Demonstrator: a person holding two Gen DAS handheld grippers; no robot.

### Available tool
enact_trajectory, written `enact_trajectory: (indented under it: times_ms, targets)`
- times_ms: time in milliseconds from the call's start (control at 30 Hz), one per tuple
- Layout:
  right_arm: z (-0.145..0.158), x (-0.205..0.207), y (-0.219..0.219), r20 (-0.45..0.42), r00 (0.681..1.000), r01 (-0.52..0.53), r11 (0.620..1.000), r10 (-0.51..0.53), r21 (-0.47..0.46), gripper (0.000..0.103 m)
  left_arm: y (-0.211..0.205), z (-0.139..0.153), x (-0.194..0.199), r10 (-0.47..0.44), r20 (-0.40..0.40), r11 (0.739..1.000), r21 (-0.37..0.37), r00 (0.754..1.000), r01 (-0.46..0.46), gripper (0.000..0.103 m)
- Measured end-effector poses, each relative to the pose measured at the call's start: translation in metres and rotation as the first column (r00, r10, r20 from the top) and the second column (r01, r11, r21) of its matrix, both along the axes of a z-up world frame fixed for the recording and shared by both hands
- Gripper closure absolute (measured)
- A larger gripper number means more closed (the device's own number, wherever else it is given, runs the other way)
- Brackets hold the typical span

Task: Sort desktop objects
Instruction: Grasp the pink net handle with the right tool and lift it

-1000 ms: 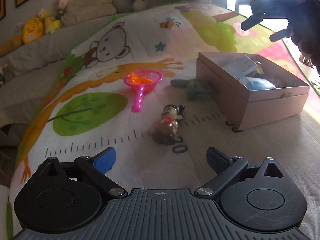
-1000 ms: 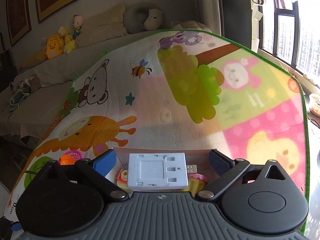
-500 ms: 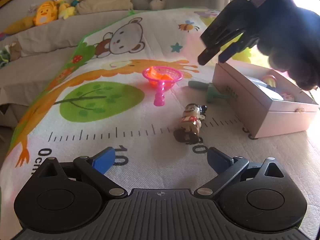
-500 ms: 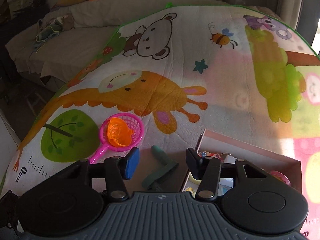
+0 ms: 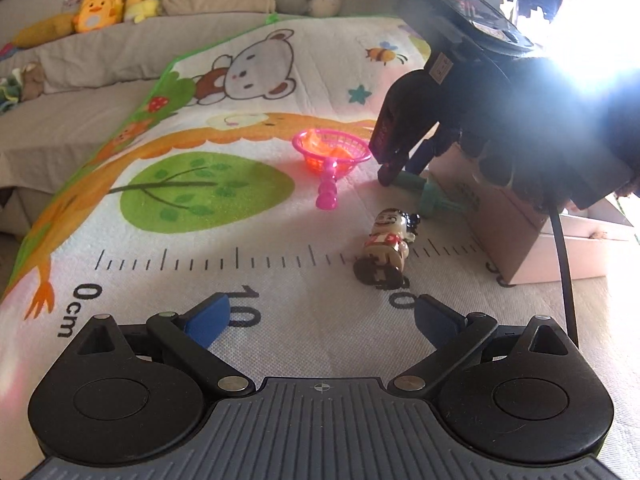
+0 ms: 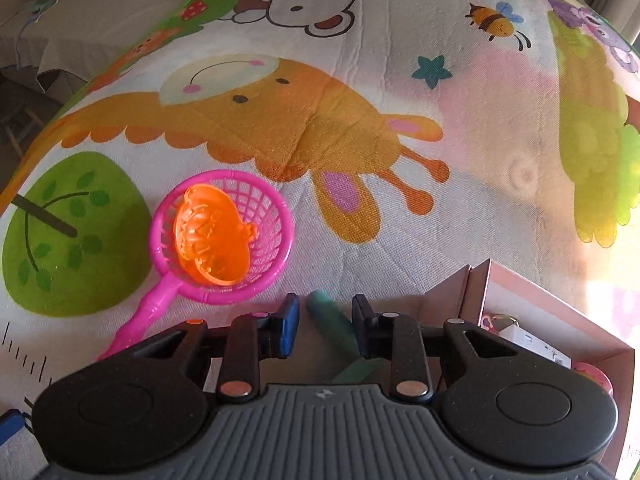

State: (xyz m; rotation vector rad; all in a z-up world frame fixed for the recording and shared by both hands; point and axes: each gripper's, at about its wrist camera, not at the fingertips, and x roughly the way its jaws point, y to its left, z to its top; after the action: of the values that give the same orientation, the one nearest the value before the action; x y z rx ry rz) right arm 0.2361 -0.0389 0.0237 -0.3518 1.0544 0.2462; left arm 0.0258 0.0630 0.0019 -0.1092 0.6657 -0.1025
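Note:
A green toy tool [image 6: 334,322] lies on the play mat beside the pink box [image 6: 476,292]. My right gripper [image 6: 325,326] is down at the mat with its jaws partly open on either side of the tool's handle, a small gap on each side. In the left wrist view the right gripper [image 5: 394,162] stands over the green tool [image 5: 430,194]. A small cartoon figurine [image 5: 386,246] lies on the mat just ahead of my left gripper [image 5: 320,320], which is wide open and empty.
A pink net scoop [image 6: 218,240] holds an orange toy [image 6: 212,240] left of the green tool; it also shows in the left wrist view [image 5: 330,156]. The pink box [image 5: 516,236] holds several items. Plush toys [image 5: 100,10] line the sofa behind.
My right gripper came away from over the box, dropped to the mat and narrowed its jaws around the green tool's handle. My left gripper tilted lower toward the figurine.

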Motion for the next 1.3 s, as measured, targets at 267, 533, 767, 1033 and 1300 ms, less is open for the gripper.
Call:
enact_trajectory:
  times_ms: [267,533,767,1033,1300]
  targets:
    - [0.005,-0.038,-0.008,-0.125,0.991,-0.026,0.989,0.044,0.142,0.077,0.000,0.001,-0.002,-0.021,-0.002,1.000,0.001,1.000,0.021,0.002]
    - [0.018,-0.119,-0.013,-0.195,0.949,-0.211,0.958,0.249,0.195,0.076,-0.006,-0.001,-0.020,-0.142,-0.028,0.989,0.043,0.990,0.143,0.000]
    - [0.067,-0.070,-0.025,0.013,0.997,-0.070,0.942,0.070,0.328,0.047,-0.005,-0.002,-0.021,-0.116,-0.024,0.992,0.043,0.993,0.117,0.000]
    - [0.020,0.022,0.021,0.032,0.999,0.023,0.969,-0.031,0.247,0.012,0.002,-0.002,-0.020,-0.092,-0.019,0.996,0.010,0.996,0.092,0.000]
    - [0.001,0.019,0.020,-0.054,0.998,0.003,0.970,0.010,0.242,0.049,0.001,-0.001,-0.020,-0.092,-0.019,0.996,0.010,0.996,0.092,0.000]
